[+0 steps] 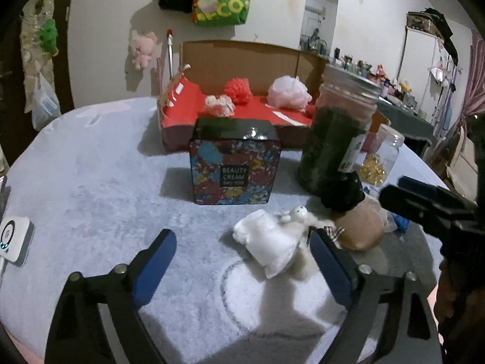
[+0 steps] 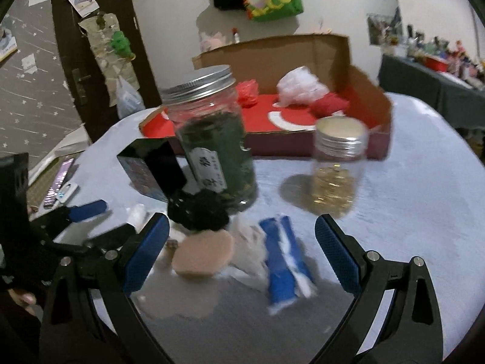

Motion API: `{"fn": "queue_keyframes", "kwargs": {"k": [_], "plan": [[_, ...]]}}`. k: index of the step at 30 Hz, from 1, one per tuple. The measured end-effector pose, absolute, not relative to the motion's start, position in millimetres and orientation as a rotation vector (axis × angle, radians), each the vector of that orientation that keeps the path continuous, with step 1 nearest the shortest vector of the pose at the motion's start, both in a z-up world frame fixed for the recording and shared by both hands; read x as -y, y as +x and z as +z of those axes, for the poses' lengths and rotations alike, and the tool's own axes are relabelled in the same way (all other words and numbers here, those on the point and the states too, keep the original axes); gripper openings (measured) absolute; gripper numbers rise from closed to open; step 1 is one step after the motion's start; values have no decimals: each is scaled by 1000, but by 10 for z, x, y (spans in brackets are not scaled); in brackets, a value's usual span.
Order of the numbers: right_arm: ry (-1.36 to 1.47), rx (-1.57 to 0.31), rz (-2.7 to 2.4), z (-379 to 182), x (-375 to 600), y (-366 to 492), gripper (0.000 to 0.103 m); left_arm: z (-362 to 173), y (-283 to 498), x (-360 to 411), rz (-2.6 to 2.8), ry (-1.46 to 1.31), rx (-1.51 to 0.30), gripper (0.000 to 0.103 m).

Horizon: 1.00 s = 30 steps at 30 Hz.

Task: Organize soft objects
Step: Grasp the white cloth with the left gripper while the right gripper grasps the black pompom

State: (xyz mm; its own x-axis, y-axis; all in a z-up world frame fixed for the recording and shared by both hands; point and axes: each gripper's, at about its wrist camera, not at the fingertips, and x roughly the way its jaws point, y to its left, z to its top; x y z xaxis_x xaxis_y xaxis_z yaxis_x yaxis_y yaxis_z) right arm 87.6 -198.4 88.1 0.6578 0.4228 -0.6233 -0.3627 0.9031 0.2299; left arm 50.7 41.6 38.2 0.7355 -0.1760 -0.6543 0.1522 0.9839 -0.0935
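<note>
My left gripper hangs open over the pale blue fleece. A white plush toy wrapped in white cloth lies between its fingers, close to the right one. To its right lie a peach sponge and a black pom-pom. My right gripper is open too. Between its fingers lie the peach sponge, a white cloth and a blue-and-white cloth. At the back, a cardboard box with red lining holds a red puff, a pale pink puff and a small white-red one.
A flowered tin stands in front of the box. A tall jar of dark green leaves and a small jar with gold pieces stand near the soft things. A white device lies at the left edge.
</note>
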Motion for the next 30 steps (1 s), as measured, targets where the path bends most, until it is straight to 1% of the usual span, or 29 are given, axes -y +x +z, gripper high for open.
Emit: {"fn": "queue_keyframes", "kwargs": {"k": [1, 3, 5, 6, 7, 8, 9, 10, 11, 12, 13, 14, 15, 16, 17, 19, 30], "plan": [[91, -741, 459, 875, 1953, 919, 98, 372, 523, -416, -188, -32, -731, 88], [99, -764, 490, 863, 1903, 986, 98, 358, 547, -408, -208, -25, -746, 80], [103, -785, 522, 848, 1845, 1045, 97, 343, 580, -397, -226, -19, -761, 74], [100, -795, 534, 836, 1815, 1070, 95, 331, 593, -390, -240, -18, -768, 70], [97, -804, 545, 824, 1786, 1090, 92, 326, 603, -389, -250, -21, -771, 64], [94, -812, 554, 811, 1758, 1111, 84, 320, 612, -390, -270, -30, -776, 60], [91, -820, 559, 799, 1738, 1133, 77, 320, 621, -392, -288, -38, -780, 52], [89, -834, 571, 775, 1714, 1159, 76, 325, 630, -390, -311, -45, -782, 48], [90, -845, 580, 758, 1697, 1176, 71, 327, 639, -383, -327, -47, -785, 41], [91, -848, 586, 747, 1688, 1182, 62, 334, 638, -371, -336, -44, -785, 33], [89, -846, 588, 744, 1684, 1184, 57, 345, 629, -358, -349, -37, -781, 27], [94, -846, 594, 744, 1688, 1189, 44, 352, 623, -345, -356, -29, -780, 25], [103, -847, 603, 744, 1698, 1193, 35, 362, 615, -331, -361, -22, -777, 22], [112, -848, 613, 747, 1711, 1192, 34, 377, 610, -324, -366, -22, -776, 21], [113, -842, 616, 759, 1720, 1178, 31, 394, 598, -317, -371, -23, -773, 20], [99, -813, 601, 811, 1756, 1117, 29, 431, 581, -307, -373, -22, -766, 19], [81, -735, 556, 1058, 2082, 853, 29, 721, 526, -101, -447, 3, -681, 19]]}}
